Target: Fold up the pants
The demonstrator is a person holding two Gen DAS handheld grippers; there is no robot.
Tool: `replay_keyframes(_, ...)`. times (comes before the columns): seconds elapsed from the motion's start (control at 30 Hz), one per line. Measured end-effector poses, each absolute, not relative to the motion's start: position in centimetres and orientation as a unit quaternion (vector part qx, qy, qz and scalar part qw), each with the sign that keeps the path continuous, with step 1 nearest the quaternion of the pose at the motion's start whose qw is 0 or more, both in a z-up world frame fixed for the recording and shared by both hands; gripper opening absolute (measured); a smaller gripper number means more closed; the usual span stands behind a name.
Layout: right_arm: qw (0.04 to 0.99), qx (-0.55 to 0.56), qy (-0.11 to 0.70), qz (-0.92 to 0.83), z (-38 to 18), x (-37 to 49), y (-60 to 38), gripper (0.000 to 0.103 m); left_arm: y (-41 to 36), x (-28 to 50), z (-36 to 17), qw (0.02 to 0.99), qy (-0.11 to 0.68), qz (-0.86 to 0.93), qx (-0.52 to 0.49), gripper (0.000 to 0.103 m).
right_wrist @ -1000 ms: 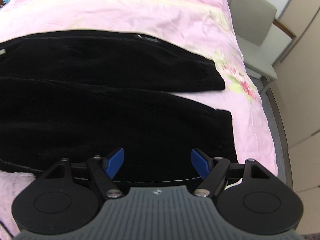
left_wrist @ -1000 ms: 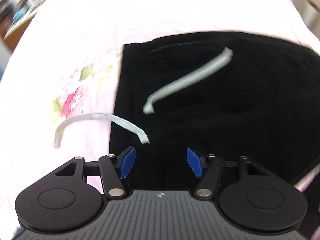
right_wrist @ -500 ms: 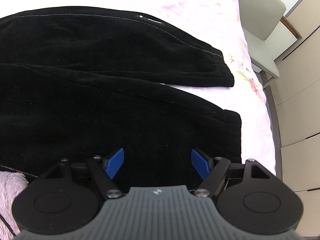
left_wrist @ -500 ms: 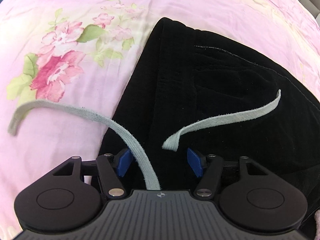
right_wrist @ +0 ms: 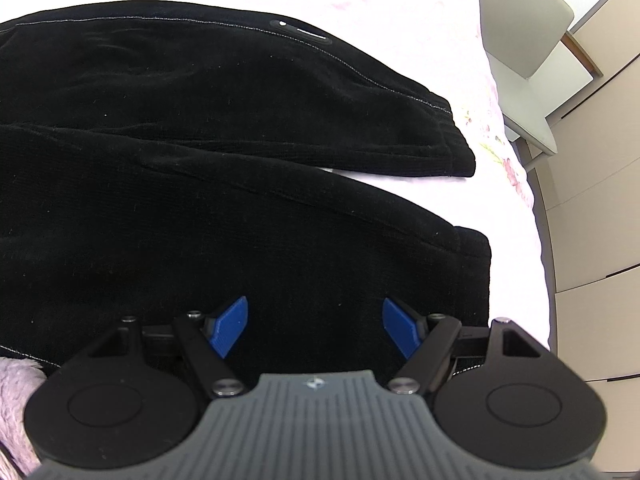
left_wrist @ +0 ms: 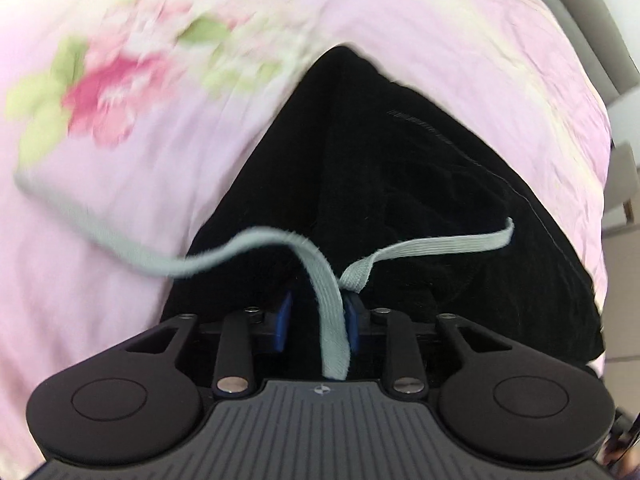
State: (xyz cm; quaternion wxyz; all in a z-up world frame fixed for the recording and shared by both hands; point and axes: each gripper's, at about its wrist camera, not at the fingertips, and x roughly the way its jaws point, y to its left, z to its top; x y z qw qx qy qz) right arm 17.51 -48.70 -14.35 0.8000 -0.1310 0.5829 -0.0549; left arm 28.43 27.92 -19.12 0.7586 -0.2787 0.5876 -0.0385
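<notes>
On the left, the pink floral bedspread [left_wrist: 132, 208] runs blurred under the left wrist camera, and a pale grey drawstring [left_wrist: 168, 258] trails across it from the far left toward the middle. The black pants [left_wrist: 392, 184] lie on the bedspread, their waist corner pointing away from the camera and their cloth directly beneath and ahead of the left gripper [left_wrist: 318, 318]. That drawstring arches over the waistband and drops down between the blue pads [left_wrist: 285, 322], whose jaws are closing around it; whether they already pinch the cord or only flank it is hard to say, since the strap hides the right pad. A second drawstring end [left_wrist: 436, 244] lies to the right on the black fabric. In the right wrist view, the pants [right_wrist: 224, 216] spread out flat with both legs running rightward, cuffs apart, and the right gripper [right_wrist: 314, 326] hangs over the nearer leg close to its cuff, jaws spread wide with nothing between them. A grey chair [right_wrist: 524, 52] stands beside the bed at the far right.
</notes>
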Motion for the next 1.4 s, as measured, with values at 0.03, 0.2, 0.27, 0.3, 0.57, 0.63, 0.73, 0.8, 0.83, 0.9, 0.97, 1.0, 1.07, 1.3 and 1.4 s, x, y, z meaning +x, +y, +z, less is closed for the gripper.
replay_keyframes(0.03,0.800,-0.134,0.583,-0.053,-14.2,17.3,-48.6,0.072,28.5,28.3,-19.9,0.755,0.583,-0.035,-0.296,0.042)
replay_keyframes(0.2,0.793,-0.152,0.587,-0.058,-14.3,16.8,-48.4,0.072,28.9,27.8,-20.1,0.753,0.570,-0.045,-0.324,0.050)
replay_keyframes(0.27,0.792,-0.139,0.591,-0.065,-14.4,16.9,-48.7,0.072,27.7,27.7,-19.1,0.767,0.573,-0.026,-0.289,0.046)
replay_keyframes(0.3,0.791,-0.130,0.593,-0.068,-14.4,17.1,-48.8,0.072,27.4,27.5,-18.4,0.773,0.571,-0.018,-0.276,0.034)
replay_keyframes(0.57,0.792,-0.160,0.586,-0.064,-13.7,17.0,-47.7,0.072,26.6,25.8,-11.1,0.837,0.523,0.030,-0.158,0.006)
replay_keyframes(0.63,0.791,-0.162,0.586,-0.065,-13.6,17.0,-47.6,0.072,25.3,26.4,-10.5,0.849,0.515,0.055,-0.102,0.005)
replay_keyframes(0.73,0.795,-0.155,0.583,-0.062,-13.3,16.9,-47.6,0.072,24.8,27.7,-12.5,0.844,0.522,0.122,-0.006,0.000)
replay_keyframes(0.8,0.800,-0.145,0.580,-0.053,-13.3,16.8,-47.7,0.072,26.2,28.5,-14.7,0.829,0.543,0.123,-0.052,0.000)
replay_keyframes(0.83,0.800,-0.140,0.581,-0.049,-13.4,16.8,-47.8,0.073,26.6,28.3,-15.1,0.832,0.540,0.110,-0.056,0.000)
replay_keyframes(0.9,0.797,-0.133,0.588,-0.046,-13.8,16.8,-47.9,0.073,27.1,28.1,-15.5,0.834,0.536,0.109,-0.070,0.000)
replay_keyframes(0.97,0.795,-0.131,0.591,-0.043,-14.1,16.8,-48.1,0.073,26.8,27.9,-15.4,0.832,0.539,0.095,-0.089,0.002)
replay_keyframes(1.0,0.794,-0.133,0.591,-0.045,-14.2,16.8,-48.2,0.073,27.1,27.8,-15.1,0.831,0.540,0.093,-0.097,0.009)
replay_keyframes(1.07,0.796,-0.125,0.591,-0.050,-14.1,16.8,-48.5,0.073,27.4,27.2,-13.7,0.836,0.530,0.087,-0.111,0.032)
replay_keyframes(1.3,0.799,-0.131,0.586,0.000,-12.9,15.5,-48.3,0.077,23.3,22.9,-8.7,0.853,0.522,-0.028,-0.006,0.060)
replay_keyframes(1.4,0.796,-0.151,0.585,0.038,-12.2,14.5,-48.3,0.077,20.3,20.8,-8.4,0.836,0.534,-0.075,0.104,0.060)
